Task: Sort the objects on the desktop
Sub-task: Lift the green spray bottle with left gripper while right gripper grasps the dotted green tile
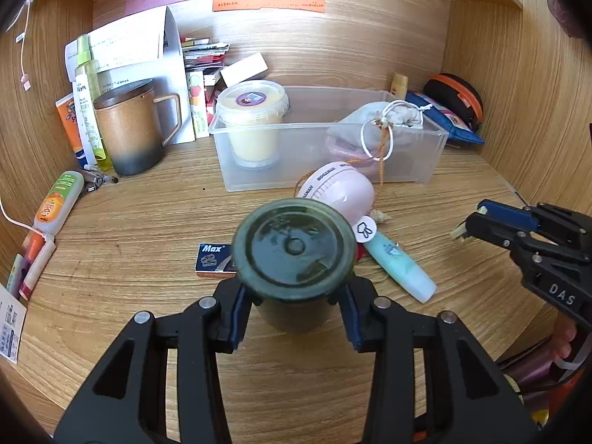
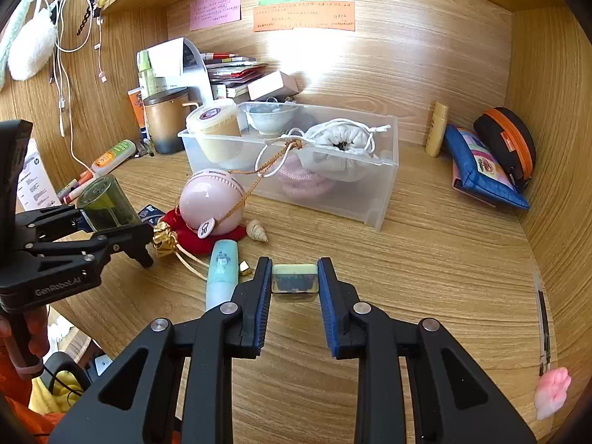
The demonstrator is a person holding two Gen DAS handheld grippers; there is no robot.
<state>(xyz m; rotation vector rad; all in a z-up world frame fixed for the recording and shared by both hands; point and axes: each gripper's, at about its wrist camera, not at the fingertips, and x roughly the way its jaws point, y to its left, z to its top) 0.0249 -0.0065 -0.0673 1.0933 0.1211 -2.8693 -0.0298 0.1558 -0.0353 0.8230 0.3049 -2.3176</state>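
Note:
A dark green glass jar [image 1: 294, 248] with a round lid stands between the blue pads of my left gripper [image 1: 296, 296], which press on its sides. The right wrist view shows the same jar [image 2: 105, 203] in that gripper at the left. My right gripper [image 2: 295, 285] is shut on a small pale green block [image 2: 295, 277] with a dark inside, held a little above the desk. In the left wrist view the right gripper [image 1: 462, 227] is at the right. A clear plastic bin [image 1: 322, 125] stands behind, holding a yellow tub [image 1: 253, 111] and a white drawstring pouch [image 1: 384, 118].
A pink round gadget [image 2: 211, 203], a mint tube [image 2: 222, 270], a seashell [image 2: 257, 230] and a red pouch [image 2: 185, 235] lie in front of the bin. A Max box [image 1: 214, 255] lies by the jar. A brown mug [image 1: 129, 129] stands back left, a blue pouch [image 2: 477, 170] back right.

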